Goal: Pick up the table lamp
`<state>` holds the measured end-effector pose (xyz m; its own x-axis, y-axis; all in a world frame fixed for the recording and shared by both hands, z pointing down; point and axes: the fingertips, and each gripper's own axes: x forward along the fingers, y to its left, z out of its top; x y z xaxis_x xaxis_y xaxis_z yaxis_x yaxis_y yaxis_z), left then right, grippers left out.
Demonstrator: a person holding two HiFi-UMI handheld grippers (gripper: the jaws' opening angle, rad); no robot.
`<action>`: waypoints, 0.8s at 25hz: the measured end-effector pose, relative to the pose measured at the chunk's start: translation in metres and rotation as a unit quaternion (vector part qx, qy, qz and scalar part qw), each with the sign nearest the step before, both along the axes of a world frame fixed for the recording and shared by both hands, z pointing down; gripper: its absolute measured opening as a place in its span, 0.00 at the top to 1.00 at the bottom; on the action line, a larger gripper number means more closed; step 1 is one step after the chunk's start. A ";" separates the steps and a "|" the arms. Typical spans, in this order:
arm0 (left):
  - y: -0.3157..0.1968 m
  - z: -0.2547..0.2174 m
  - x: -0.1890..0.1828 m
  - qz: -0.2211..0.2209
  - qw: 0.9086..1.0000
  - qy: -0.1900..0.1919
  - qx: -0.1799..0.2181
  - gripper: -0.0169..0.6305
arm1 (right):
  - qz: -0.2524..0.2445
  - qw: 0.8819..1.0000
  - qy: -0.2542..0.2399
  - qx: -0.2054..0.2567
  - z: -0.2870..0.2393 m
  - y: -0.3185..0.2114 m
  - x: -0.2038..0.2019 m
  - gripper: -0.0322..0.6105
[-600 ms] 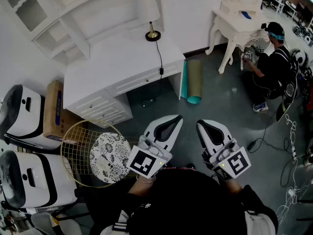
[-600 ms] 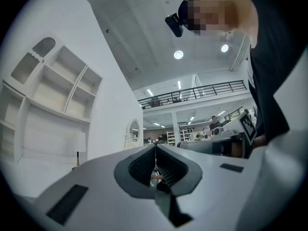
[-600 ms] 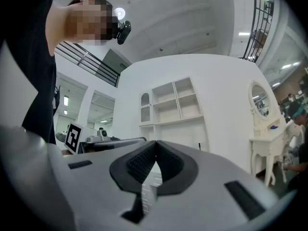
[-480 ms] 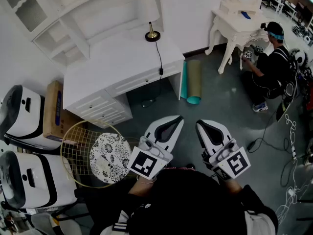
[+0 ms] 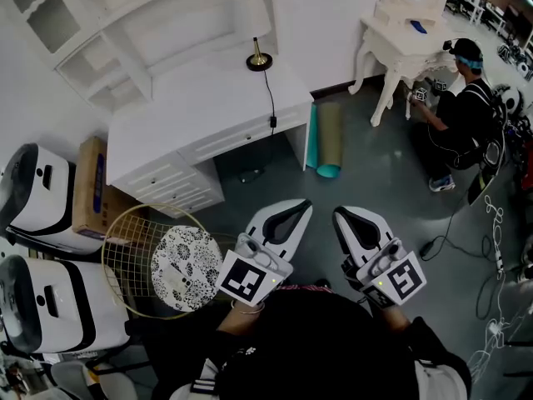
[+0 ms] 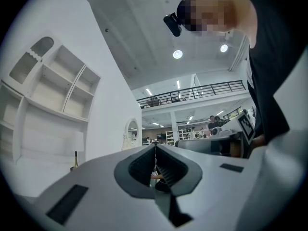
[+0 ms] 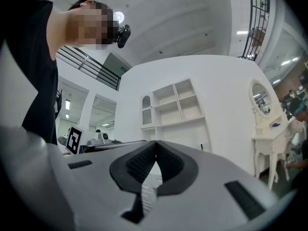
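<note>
While both grippers hang above the floor [image 5: 375, 169], well apart from the tabletop [image 5: 208, 107] | left gripper [image 5: 293, 212]: jaws pressed together, nothing between | right gripper [image 5: 347, 218]: jaws together, empty | table lamp [image 5: 258, 55]: upright at tabletop's far right corner | black cord [image 5: 271, 97]: from lamp base across to front edge
</note>
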<state>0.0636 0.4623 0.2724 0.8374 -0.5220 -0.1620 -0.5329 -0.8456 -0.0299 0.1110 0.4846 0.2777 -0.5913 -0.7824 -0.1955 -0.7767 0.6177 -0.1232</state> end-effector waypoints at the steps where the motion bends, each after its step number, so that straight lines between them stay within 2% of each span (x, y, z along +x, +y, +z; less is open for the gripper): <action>1: 0.000 0.000 0.001 0.000 1.000 0.001 0.000 0.95 | -0.001 1.000 -0.005 0.002 -0.001 0.000 0.002 0.93; 12: 0.004 0.004 0.034 0.003 1.000 -0.008 0.001 0.95 | 0.004 1.000 -0.019 0.012 -0.006 0.005 0.039 0.93; 20: 0.010 0.004 0.065 -0.008 1.000 -0.016 0.011 0.95 | -0.016 0.999 -0.025 0.019 -0.008 0.008 0.066 0.93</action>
